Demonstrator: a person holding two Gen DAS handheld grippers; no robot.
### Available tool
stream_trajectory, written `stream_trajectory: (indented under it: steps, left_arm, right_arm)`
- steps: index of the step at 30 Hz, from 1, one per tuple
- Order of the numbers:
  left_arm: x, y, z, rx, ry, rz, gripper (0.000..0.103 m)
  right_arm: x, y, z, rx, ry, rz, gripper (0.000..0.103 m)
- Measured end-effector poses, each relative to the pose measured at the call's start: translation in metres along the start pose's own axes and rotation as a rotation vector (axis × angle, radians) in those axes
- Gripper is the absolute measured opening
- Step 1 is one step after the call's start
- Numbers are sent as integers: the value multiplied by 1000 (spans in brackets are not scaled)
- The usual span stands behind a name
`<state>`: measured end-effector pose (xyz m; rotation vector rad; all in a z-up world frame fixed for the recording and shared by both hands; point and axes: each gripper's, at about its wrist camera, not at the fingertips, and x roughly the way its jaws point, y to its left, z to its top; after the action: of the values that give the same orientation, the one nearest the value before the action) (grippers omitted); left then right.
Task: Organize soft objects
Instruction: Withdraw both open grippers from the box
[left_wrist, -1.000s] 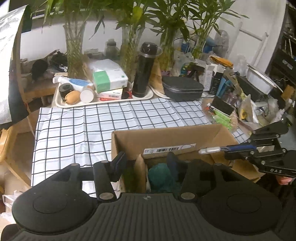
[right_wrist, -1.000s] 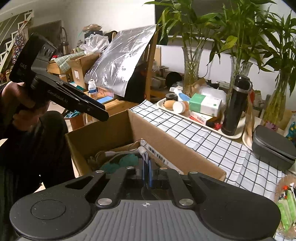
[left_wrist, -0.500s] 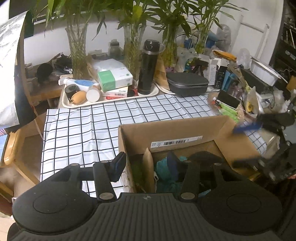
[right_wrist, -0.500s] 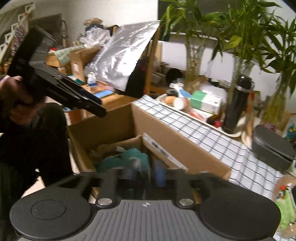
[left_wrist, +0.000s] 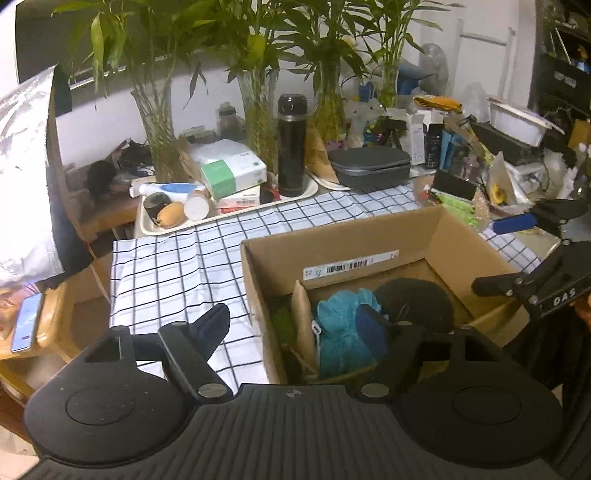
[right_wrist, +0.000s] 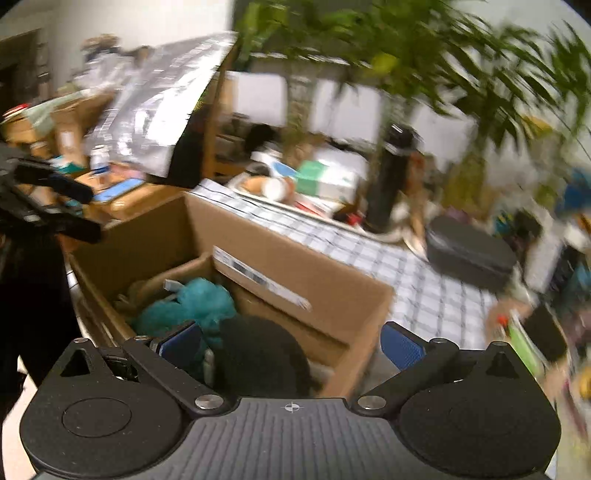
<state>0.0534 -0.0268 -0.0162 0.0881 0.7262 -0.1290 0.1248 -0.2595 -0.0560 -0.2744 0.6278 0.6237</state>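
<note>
An open cardboard box (left_wrist: 436, 236) stands on the checked tablecloth. Inside it lie a teal bath puff (left_wrist: 340, 332), a black round soft object (left_wrist: 417, 299) and something green (left_wrist: 284, 321). My left gripper (left_wrist: 295, 325) is open and empty, straddling the box's near left corner. My right gripper (right_wrist: 291, 343) is open and empty just above the black soft object (right_wrist: 258, 354), beside the teal puff (right_wrist: 195, 299); this view is blurred. The right gripper also shows at the box's right side in the left wrist view (left_wrist: 517, 251).
A white tray (left_wrist: 229, 218) with bottles and boxes, a black flask (left_wrist: 291, 144), a grey case (left_wrist: 369, 166) and glass vases with plants stand behind the tablecloth (left_wrist: 173, 266). Clutter fills the right side. A phone (left_wrist: 26, 321) lies on a wooden surface at left.
My right gripper opened from shut and let a black soft object drop into the box. It swung sideways, blurring its view. My left gripper rose a little and stayed open.
</note>
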Motion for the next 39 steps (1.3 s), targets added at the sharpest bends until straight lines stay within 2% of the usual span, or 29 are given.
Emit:
stream_trajectory:
  steps: [4, 6, 10, 12, 14, 25, 33, 39]
  left_arm:
    - [0, -4, -8, 26, 18, 22, 78]
    - [1, -3, -13, 24, 29, 14, 83]
    - [5, 4, -21, -42, 62, -32, 88]
    - [7, 6, -23, -65, 73, -48, 99]
    - [7, 7, -24, -68, 73, -47, 103]
    - [8, 0, -19, -27, 51, -48, 103]
    - [12, 4, -14, -45, 23, -55, 103]
    - [21, 1, -18, -20, 34, -13, 103]
  right_arm:
    - [-11, 1, -11, 66, 22, -16, 103]
    - [-16, 5, -15, 70, 25, -12, 103]
    - [-22, 12, -21, 78, 33, 11, 103]
    - [-23, 16, -22, 70, 41, 19, 103]
    - [-24, 19, -23, 57, 45, 17, 103]
    - [-22, 17, -24, 65, 52, 13, 103]
    - [-24, 10, -23, 111, 26, 0, 103]
    - [-22, 6, -22, 140, 32, -10, 103]
